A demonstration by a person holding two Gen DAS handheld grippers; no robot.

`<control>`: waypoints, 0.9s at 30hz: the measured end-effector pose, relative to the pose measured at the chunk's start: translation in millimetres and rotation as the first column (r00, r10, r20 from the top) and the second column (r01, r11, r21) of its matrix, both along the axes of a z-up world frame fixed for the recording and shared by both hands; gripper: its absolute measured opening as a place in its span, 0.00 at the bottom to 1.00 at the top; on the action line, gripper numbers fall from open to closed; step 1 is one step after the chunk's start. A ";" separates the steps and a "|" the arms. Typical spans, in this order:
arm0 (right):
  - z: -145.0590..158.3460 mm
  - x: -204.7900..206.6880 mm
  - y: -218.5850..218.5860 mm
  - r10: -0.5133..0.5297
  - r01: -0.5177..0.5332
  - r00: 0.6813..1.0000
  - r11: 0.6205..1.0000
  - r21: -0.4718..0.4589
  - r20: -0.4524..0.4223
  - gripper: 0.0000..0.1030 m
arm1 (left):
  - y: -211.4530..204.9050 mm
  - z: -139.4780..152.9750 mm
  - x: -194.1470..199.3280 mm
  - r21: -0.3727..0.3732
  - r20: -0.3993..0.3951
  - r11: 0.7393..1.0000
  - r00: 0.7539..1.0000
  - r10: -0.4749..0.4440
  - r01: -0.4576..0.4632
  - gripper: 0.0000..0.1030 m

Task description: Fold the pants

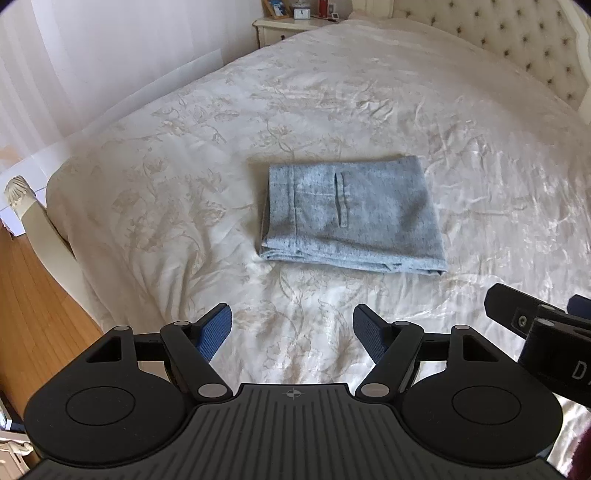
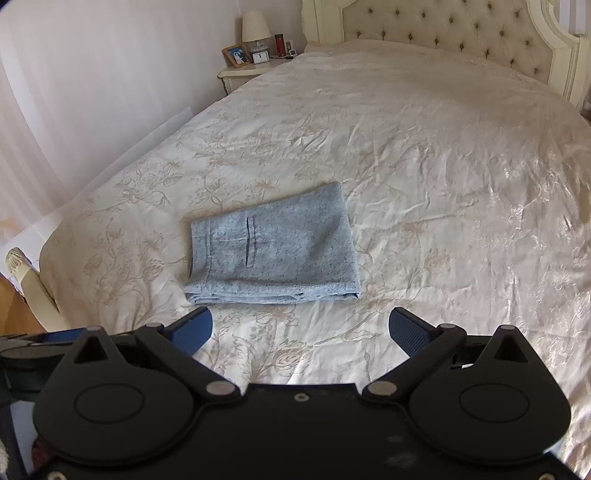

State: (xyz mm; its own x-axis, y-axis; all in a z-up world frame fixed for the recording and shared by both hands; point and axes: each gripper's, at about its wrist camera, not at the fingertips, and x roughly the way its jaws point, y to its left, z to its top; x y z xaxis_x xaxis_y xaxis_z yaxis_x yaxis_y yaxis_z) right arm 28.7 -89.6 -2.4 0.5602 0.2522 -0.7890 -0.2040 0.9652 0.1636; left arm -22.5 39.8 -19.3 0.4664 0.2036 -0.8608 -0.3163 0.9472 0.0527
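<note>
Light blue-grey pants (image 1: 351, 218) lie folded into a compact rectangle on the cream floral bedspread (image 1: 184, 166), a back pocket slit facing up. They also show in the right wrist view (image 2: 275, 251). My left gripper (image 1: 291, 334) is open and empty, hovering above the bedspread short of the pants' near edge. My right gripper (image 2: 301, 330) is open and empty, just short of the pants' near folded edge. Part of the right gripper's body (image 1: 546, 332) shows at the right of the left wrist view.
A tufted headboard (image 2: 443, 29) stands at the far end of the bed. A nightstand (image 2: 243, 72) with a lamp, photo frame and clock stands at the far left. A wood floor (image 1: 33, 302) and a cream bedpost (image 1: 22, 199) lie left of the bed.
</note>
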 end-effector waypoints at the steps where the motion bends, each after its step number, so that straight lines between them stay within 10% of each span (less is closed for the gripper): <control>1: -0.3 -0.2 0.5 0.000 0.000 1.000 1.000 -0.001 -0.002 1.00 | -0.4 -0.5 0.3 0.001 -0.003 1.000 1.000 -0.002 0.002 0.69; 27: -4.6 -1.1 -2.7 -0.009 0.009 1.000 0.999 0.032 -0.024 1.00 | -0.2 -6.7 3.1 0.008 -0.035 1.000 0.999 -0.017 0.017 0.69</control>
State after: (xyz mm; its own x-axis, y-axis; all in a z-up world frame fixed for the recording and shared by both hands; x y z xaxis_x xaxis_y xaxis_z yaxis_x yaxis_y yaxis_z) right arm 27.6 -92.3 -7.0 0.5438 0.2727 -0.7936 -0.1909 0.9611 0.1994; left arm -19.4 39.6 -26.0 0.4395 0.2034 -0.8749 -0.2982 0.9518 0.0715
